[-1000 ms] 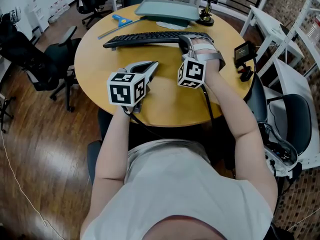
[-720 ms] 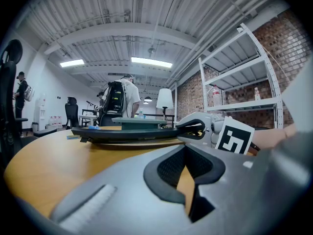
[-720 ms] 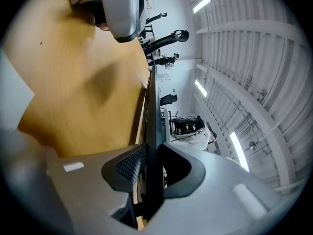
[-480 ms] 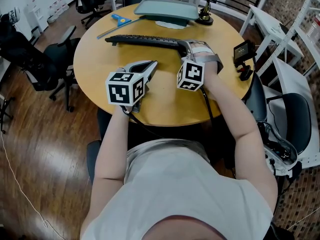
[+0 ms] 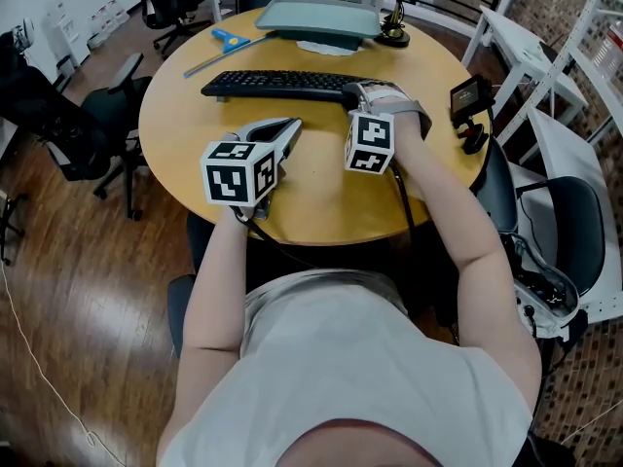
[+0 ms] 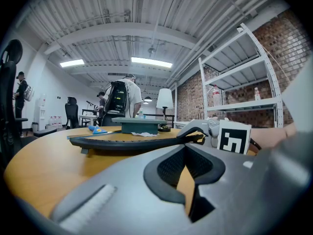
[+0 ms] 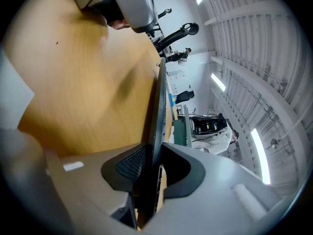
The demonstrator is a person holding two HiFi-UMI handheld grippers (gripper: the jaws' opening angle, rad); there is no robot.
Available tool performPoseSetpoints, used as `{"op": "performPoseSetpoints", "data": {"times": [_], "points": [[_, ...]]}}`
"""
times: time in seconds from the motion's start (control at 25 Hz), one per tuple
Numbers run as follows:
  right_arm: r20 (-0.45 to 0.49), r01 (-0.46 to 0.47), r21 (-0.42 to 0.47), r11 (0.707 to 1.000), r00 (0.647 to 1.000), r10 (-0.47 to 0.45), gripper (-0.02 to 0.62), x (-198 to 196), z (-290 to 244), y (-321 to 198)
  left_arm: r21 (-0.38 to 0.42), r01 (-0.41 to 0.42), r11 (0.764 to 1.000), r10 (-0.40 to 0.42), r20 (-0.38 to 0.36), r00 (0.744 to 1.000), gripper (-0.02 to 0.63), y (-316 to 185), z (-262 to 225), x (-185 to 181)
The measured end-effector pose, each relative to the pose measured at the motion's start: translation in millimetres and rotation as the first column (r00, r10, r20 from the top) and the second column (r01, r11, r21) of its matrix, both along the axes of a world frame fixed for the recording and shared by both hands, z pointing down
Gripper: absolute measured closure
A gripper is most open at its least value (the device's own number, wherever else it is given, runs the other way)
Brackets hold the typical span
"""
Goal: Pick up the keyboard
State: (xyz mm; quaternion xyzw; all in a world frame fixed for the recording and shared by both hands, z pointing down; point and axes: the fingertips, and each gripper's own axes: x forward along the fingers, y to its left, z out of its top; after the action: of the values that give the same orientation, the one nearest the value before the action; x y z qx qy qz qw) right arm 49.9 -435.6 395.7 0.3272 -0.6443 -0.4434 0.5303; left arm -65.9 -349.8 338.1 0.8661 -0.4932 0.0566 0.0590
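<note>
On the round wooden surface (image 5: 321, 193), the keyboard (image 5: 277, 86) lies toward the far side. Its right end is pinched by the right gripper (image 5: 358, 93), jaws narrow and clamped across the thin edge. The left gripper (image 5: 288, 127) rests nearer, tips together, nothing between them (idle).

Risk: this is a 1-end grip on a long, thin slab. The free left end will likely sag or swing on lifting, and the smooth plastic could twist out of the pads. A swing might clip the teal tray (image 5: 316, 16) just behind.

Keyboard: flat, matte black, low keys, small foot under the left end. Surface: smooth light wood. Jaws: grey moulded plastic, dark textured pads.
</note>
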Motion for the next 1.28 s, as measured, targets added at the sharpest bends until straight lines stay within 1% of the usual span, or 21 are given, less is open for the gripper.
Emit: {"op": "performPoseSetpoints", "data": {"times": [0.08, 0.16, 0.6, 0.68, 0.72, 0.8, 0.84, 0.88, 0.92, 0.96, 1.0, 1.08, 1.12, 1.2, 1.28], "points": [[-0.046, -0.009, -0.047, 0.999, 0.999, 0.007, 0.486, 2.6, 9.6, 0.0, 0.000, 0.000, 1.000, 0.000, 0.000, 1.000, 0.601, -0.1, -0.2, 0.3], [-0.070, -0.020, -0.077, 0.997, 0.997, 0.015, 0.494, 5.6, 18.1, -1.0, 0.000, 0.000, 1.000, 0.000, -0.001, 1.000, 0.601, 0.3, -0.1, 0.6], [-0.029, -0.007, -0.149, 0.989, 1.000, 0.002, 0.483, 9.3, 15.7, 0.9, -0.002, 0.000, 1.000, 0.000, 0.000, 1.000, 0.601, 0.1, 0.6, 0.5], [0.004, 0.001, -0.154, 0.988, 1.000, -0.001, 0.474, 12.0, 11.8, 4.6, -0.002, 0.000, 1.000, 0.000, 0.001, 1.000, 0.601, 0.1, 0.9, 0.6], [0.037, 0.013, -0.152, 0.988, 0.999, -0.008, 0.477, 12.3, 8.3, 7.3, -0.001, 0.000, 1.000, 0.000, 0.001, 1.000, 0.601, -0.1, 0.5, 0.6], [0.143, 0.045, -0.139, 0.989, 0.989, -0.025, 0.503, 10.6, -1.3, 15.2, -0.001, 0.000, 1.000, 0.000, 0.001, 1.000, 0.601, -0.6, -0.4, 0.6], [0.213, 0.059, -0.132, 0.989, 0.977, -0.030, 0.522, 8.9, -6.8, 19.8, -0.001, 0.000, 1.000, 0.000, 0.001, 1.000, 0.601, -0.6, -0.3, 0.4], [0.291, 0.073, -0.130, 0.989, 0.956, -0.033, 0.553, 6.9, -12.5, 24.4, -0.002, 0.000, 1.000, 0.000, 0.001, 1.000, 0.601, -0.5, -0.1, 0.1], [0.374, 0.089, -0.136, 0.987, 0.927, -0.032, 0.576, 4.5, -18.4, 28.9, -0.002, 0.000, 1.000, 0.000, 0.001, 1.000, 0.601, -0.5, 0.1, -0.2], [0.461, 0.111, -0.153, 0.982, 0.887, -0.029, 0.588, 1.7, -24.3, 33.5, -0.001, 0.000, 1.000, 0.000, 0.001, 1.000, 0.601, -0.7, 0.1, -0.2], [0.546, 0.140, -0.180, 0.974, 0.837, -0.020, 0.592, -1.6, -29.8, 38.2, -0.001, 0.000, 1.000, 0.000, 0.001, 1.000, 0.601, -0.9, 0.0, 0.1], [0.696, 0.217, -0.245, 0.945, 0.717, 0.015, 0.592, -9.0, -37.5, 47.7, -0.001, -0.001, 1.000, 0.001, 0.001, 1.000, 0.601, -0.9, 0.0, 0.6], [0.756, 0.257, -0.273, 0.927, 0.653, 0.041, 0.594, -12.6, -39.6, 52.0, -0.002, -0.001, 1.000, 0.001, 0.001, 1.000, 0.601, -0.6, 0.3, 0.6], [0.842, 0.329, -0.323, 0.888, 0.527, 0.111, 0.594, -18.8, -42.3, 59.8, -0.002, -0.001, 1.000, 0.001, 0.001, 1.000, 0.601, 0.3, 0.8, 0.3], [0.893, 0.388, -0.360, 0.848, 0.405, 0.194, 0.594, -22.7, -45.3, 65.2, -0.001, -0.001, 1.000, 0.001, 0.001, 1.000, 0.601, 0.5, 0.5, 0.2]]}}
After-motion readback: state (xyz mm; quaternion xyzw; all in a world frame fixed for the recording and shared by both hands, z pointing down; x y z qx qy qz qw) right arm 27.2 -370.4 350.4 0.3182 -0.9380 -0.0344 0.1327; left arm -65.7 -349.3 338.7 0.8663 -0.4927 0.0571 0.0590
